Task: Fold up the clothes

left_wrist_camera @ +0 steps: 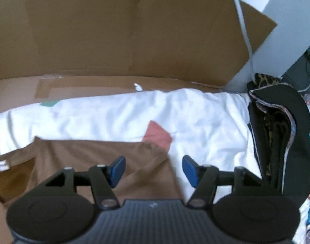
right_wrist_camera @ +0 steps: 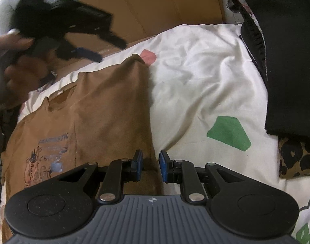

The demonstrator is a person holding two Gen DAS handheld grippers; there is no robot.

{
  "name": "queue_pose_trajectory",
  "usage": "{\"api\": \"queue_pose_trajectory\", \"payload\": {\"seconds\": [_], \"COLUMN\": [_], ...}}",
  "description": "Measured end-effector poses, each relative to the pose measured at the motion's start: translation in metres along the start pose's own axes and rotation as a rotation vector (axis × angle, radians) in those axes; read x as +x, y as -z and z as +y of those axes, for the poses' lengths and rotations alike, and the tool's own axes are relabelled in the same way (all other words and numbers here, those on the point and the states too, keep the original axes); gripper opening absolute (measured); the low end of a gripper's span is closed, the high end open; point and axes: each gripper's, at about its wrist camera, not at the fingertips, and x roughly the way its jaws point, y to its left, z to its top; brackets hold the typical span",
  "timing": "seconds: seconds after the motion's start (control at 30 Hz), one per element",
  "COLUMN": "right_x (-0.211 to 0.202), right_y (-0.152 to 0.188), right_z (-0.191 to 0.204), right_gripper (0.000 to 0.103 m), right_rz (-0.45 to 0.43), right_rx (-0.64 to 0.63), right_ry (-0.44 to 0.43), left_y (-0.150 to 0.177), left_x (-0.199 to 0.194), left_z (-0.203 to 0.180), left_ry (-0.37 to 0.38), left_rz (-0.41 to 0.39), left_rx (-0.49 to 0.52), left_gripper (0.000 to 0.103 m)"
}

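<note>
Brown T-shirt [right_wrist_camera: 106, 109] flat on white sheet [right_wrist_camera: 205, 81], left gripper [left_wrist_camera: 153, 169] spread above it, right gripper [right_wrist_camera: 151, 165] narrowly parted over its edge

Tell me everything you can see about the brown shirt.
The brown shirt is a soft knit tee lying flat, front up, on the white sheet. It has a collar with a small neck tag and a faded blue and red chest print. One side looks folded in, giving a straight edge. The right gripper straddles that edge, part open; the left gripper hovers open above.
</note>
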Motion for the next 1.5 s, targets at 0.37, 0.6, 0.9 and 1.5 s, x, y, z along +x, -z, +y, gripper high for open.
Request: {"api": "queue_pose_trajectory", "payload": {"seconds": [0.37,0.6,0.9,1.5], "right_x": [0.017,0.022,0.024,0.009], "right_y": [-0.009,-0.003,0.005,0.000], "right_z": [0.000,-0.006,-0.024,-0.022], "right_gripper": [0.024,0.024,0.024,0.024], "right_rz": [0.013,0.051,0.080,0.046], "right_rx": [-0.012,-0.013,0.022,0.025], "right_ry": [-0.058,-0.097,-0.122,-0.090], "left_y": [-0.026,-0.025,-0.045,-0.038], "left_x": [0.044,0.074,0.083,0.034], "left_z": [-0.018,-0.034,-0.026,-0.010], "left_ry": [-0.059,-0.076,-0.075,-0.031], "left_rz": [0.169,0.351,0.245,0.194], "left_rx": [0.039,0.195,0.260,0.179], "left_gripper": [0.053,0.030,0.011,0.011]}}
